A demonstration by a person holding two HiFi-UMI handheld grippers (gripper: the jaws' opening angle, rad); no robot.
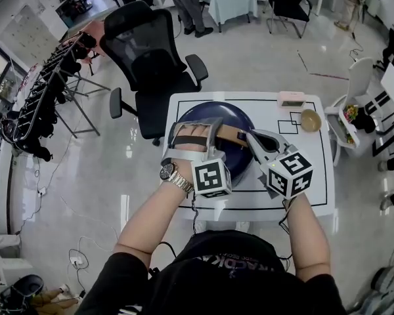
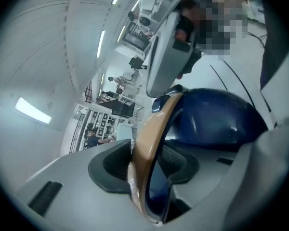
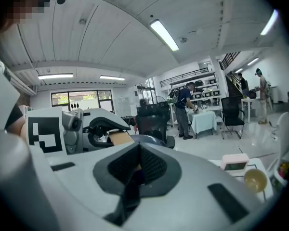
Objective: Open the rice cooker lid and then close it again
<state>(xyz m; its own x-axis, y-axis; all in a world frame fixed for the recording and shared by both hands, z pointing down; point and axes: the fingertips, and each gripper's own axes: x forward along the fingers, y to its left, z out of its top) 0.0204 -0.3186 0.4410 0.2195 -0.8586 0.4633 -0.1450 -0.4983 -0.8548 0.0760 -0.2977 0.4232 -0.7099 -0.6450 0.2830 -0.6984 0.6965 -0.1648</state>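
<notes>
Rice cooker [image 1: 235, 118], glossy dark blue and domed, sits on a white table [image 1: 315, 199], its tan arched handle [image 2: 145, 129] between the left gripper's [image 2: 145, 170] opening jaws, the right gripper's [image 3: 135, 170] jaws together.

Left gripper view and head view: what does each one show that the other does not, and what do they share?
Only the left gripper view: the left gripper seen along its own jaws, which are opening, with the tan handle between the pads.
Only the head view: the white table, the pink clock, the bowl, the black chair and the watch on the left wrist.
Both: the blue cooker, the handle over it, and the right gripper close to that handle.
</notes>
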